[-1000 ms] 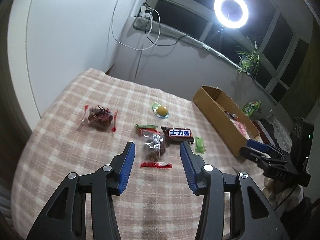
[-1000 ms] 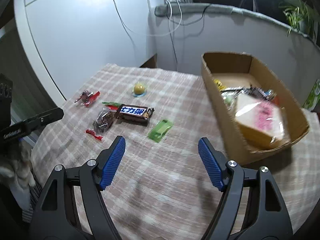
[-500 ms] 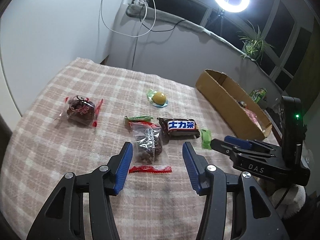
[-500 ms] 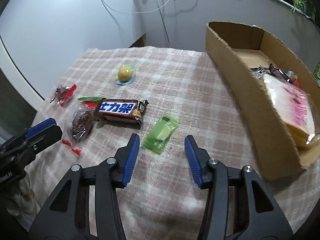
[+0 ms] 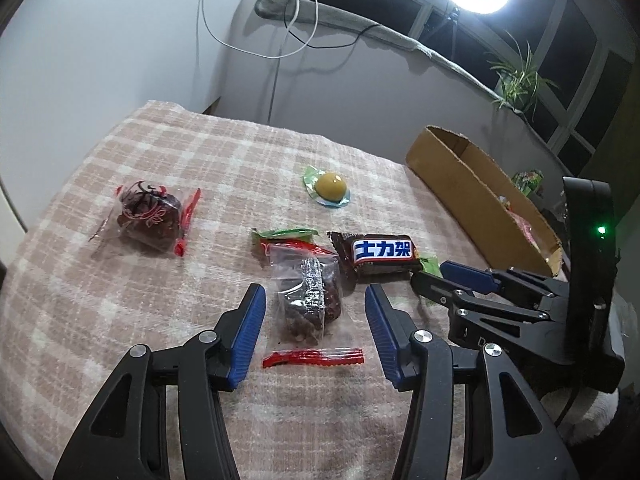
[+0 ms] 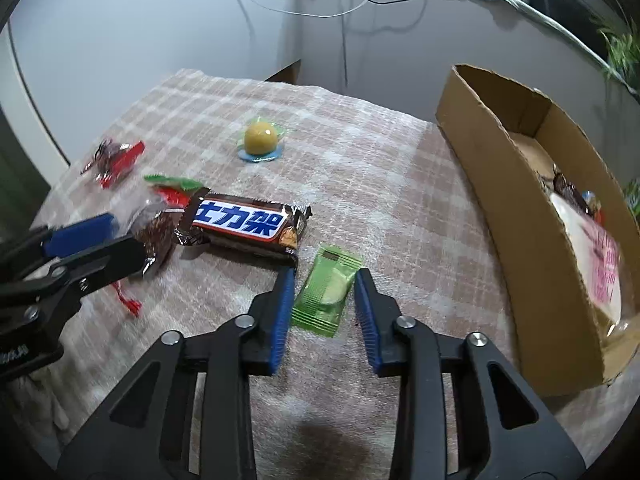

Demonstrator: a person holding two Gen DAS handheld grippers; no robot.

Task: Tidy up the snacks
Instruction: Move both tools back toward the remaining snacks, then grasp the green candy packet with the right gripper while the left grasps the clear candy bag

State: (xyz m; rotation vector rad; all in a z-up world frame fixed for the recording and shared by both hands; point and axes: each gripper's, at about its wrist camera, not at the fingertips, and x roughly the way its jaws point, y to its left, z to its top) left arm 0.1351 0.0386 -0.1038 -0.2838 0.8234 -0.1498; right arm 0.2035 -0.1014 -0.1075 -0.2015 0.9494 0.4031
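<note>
My left gripper (image 5: 312, 300) is open, its jaws on either side of a clear bag of dark snack (image 5: 308, 300) on the checked cloth. My right gripper (image 6: 324, 280) is open, its jaws astride a small green packet (image 6: 326, 290). A brown chocolate bar (image 6: 244, 222) lies just left of the green packet; it also shows in the left wrist view (image 5: 380, 254). A yellow jelly cup (image 5: 330, 186) sits farther back. A dark wrapped cake (image 5: 150, 216) lies at the left. The cardboard box (image 6: 516, 216) stands at the right with several snacks inside.
A red-and-green wrapped strip (image 5: 286, 236) lies behind the clear bag. The red sealed end of the bag (image 5: 314, 358) lies near my left jaws. The wall, cables and a window sill are behind the table. The cloth's edge drops off at the left.
Both grippers moved forward and down. The left now straddles the clear bag. The right narrowed and now straddles the green packet.
</note>
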